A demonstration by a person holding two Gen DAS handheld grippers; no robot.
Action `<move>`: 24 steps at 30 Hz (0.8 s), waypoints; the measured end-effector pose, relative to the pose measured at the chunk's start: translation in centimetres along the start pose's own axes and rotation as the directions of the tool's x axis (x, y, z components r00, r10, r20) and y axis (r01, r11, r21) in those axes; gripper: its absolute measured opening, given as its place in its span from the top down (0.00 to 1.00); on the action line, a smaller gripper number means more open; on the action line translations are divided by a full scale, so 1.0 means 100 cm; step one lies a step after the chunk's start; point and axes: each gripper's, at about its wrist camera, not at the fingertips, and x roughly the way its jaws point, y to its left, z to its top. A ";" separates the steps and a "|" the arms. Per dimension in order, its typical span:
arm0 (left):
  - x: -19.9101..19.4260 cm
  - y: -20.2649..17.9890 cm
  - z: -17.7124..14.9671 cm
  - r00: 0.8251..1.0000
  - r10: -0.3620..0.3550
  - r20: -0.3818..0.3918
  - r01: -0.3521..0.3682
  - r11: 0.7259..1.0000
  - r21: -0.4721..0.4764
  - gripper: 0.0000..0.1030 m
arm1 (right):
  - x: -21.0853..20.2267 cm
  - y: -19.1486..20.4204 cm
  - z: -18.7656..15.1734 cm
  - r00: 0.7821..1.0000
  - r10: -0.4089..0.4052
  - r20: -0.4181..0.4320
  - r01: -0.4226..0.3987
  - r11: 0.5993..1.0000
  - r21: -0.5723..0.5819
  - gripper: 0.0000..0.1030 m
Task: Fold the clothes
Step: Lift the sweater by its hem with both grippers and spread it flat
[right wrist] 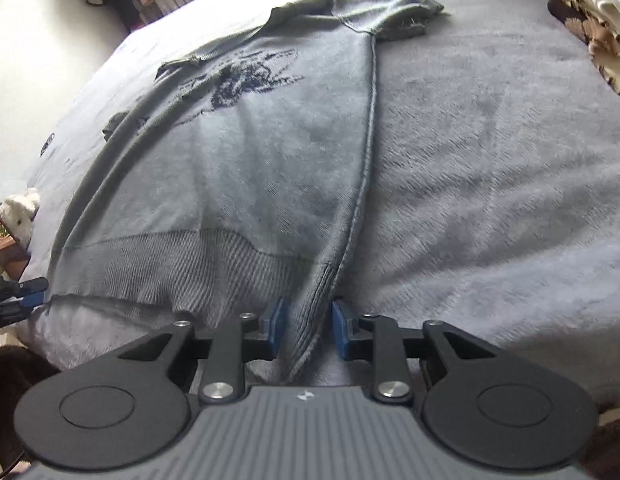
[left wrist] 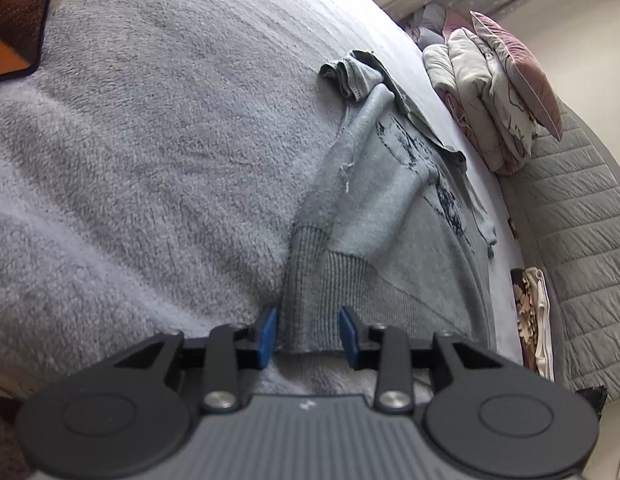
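Left gripper pose: the left gripper (left wrist: 308,334) is angled down over the near edge of the bed (left wrist: 150,160), pointing along the sweater towards the headboard end.
Left gripper fingers: the blue pads (left wrist: 267,336) stand partly apart with the ribbed hem (left wrist: 310,292) lying between them; a gap shows at the right pad, so the cloth is not pinched.
Right gripper pose: the right gripper (right wrist: 308,334) also tilts steeply down at the bed's near edge, at the sweater's other hem corner; the left gripper's tip shows at the far left of this view.
Right gripper fingers: the blue pads (right wrist: 276,330) sit close together with a bunched fold of hem rib (right wrist: 310,320) running up between them; the fold fills most of the gap, and it looks gripped.
Sweater: the grey sweater (right wrist: 250,152), with a dark printed motif (right wrist: 246,80), lies spread on the grey fleece blanket, hem at the near edge, neck towards the far edge.
Beyond the bed: folded bedding and a pink pillow (left wrist: 518,68) are stacked past the far side.
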 end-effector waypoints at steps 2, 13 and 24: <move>0.000 -0.001 0.000 1.000 0.026 0.002 -0.026 1.000 -0.007 0.88 | -0.004 0.003 0.001 1.000 -0.013 0.017 0.013 1.000 -0.013 0.95; -0.007 -0.026 -0.017 0.998 0.007 -0.056 -0.002 0.996 0.093 0.96 | -0.067 -0.027 0.010 0.984 -0.156 0.090 0.165 0.981 -0.105 0.96; -0.003 -0.035 -0.025 0.998 0.054 -0.010 -0.051 0.978 0.200 0.84 | -0.039 -0.043 0.000 0.981 -0.166 0.104 0.174 0.981 -0.082 0.87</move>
